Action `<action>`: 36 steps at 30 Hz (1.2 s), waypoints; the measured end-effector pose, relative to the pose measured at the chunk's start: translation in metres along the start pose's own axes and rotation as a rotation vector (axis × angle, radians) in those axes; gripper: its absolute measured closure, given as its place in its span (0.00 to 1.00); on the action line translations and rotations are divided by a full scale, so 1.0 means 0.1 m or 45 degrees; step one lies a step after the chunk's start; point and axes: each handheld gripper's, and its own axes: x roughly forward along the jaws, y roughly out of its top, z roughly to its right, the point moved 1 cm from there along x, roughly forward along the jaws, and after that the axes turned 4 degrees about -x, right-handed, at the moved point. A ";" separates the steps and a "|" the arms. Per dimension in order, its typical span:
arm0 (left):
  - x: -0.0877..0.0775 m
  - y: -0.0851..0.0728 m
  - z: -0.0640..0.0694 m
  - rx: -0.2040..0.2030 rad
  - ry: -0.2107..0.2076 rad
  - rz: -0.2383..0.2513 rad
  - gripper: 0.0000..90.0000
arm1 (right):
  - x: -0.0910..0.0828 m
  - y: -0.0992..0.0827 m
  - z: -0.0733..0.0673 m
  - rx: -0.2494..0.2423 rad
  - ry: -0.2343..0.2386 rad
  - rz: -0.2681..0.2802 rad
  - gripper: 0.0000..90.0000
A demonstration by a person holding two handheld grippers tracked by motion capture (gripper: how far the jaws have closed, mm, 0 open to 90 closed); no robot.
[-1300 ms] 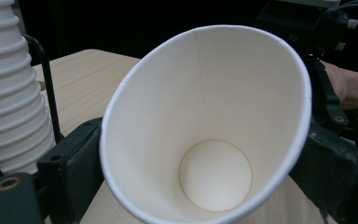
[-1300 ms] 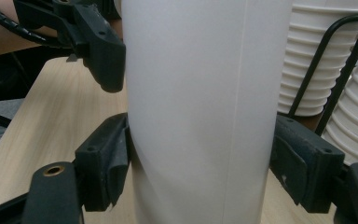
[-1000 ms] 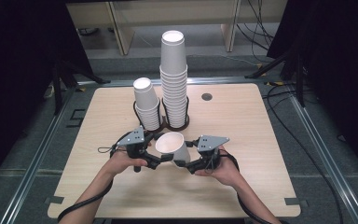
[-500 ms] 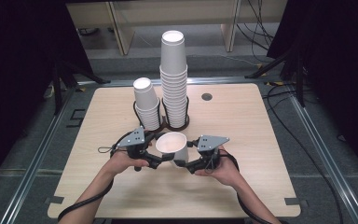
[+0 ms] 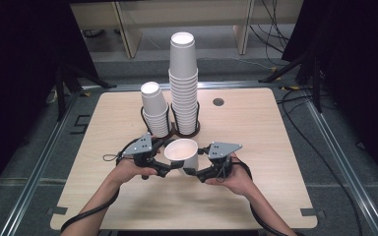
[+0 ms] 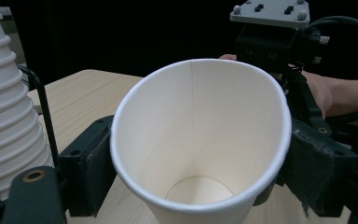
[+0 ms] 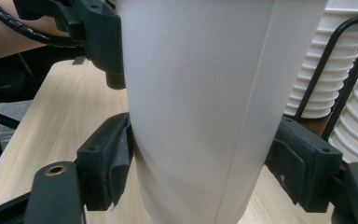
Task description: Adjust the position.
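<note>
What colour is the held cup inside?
Plain white cup, best in the left gripper view.

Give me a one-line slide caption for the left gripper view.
Left gripper closing on a white paper cup, squeezing its rim oval, beside a stack of cups.

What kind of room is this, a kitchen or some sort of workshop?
Most likely a lab or recording studio, not a kitchen: dark curtains surround a bare wooden table, loose cables trail across the floor, and the stacks of paper cups stand in a wire holder like test props.
</note>
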 end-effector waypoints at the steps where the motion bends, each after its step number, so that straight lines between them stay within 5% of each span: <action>1: 0.00 0.00 0.00 0.004 -0.001 -0.002 0.20 | -0.01 0.00 0.00 -0.002 0.003 -0.008 0.29; 11: 0.00 0.00 0.00 0.015 -0.015 0.020 0.22 | 0.00 0.00 0.00 0.010 0.012 0.003 0.28; 16: -0.02 0.02 -0.01 0.063 -0.003 0.003 0.22 | 0.00 0.00 0.03 -0.002 0.007 0.017 0.27; 17: -0.02 0.02 -0.01 0.069 -0.002 0.003 0.22 | -0.01 -0.01 0.01 0.053 0.019 0.010 0.27; 18: -0.02 0.02 -0.01 0.069 -0.002 0.003 0.22 | -0.01 -0.01 0.02 0.019 0.018 0.026 0.27; 25: -0.01 0.03 -0.02 0.049 0.004 0.043 0.22 | -0.01 -0.02 0.01 0.067 0.004 0.011 0.17; 36: -0.10 0.04 -0.01 0.062 0.070 0.024 0.22 | -0.11 -0.04 0.01 0.076 -0.056 0.023 0.17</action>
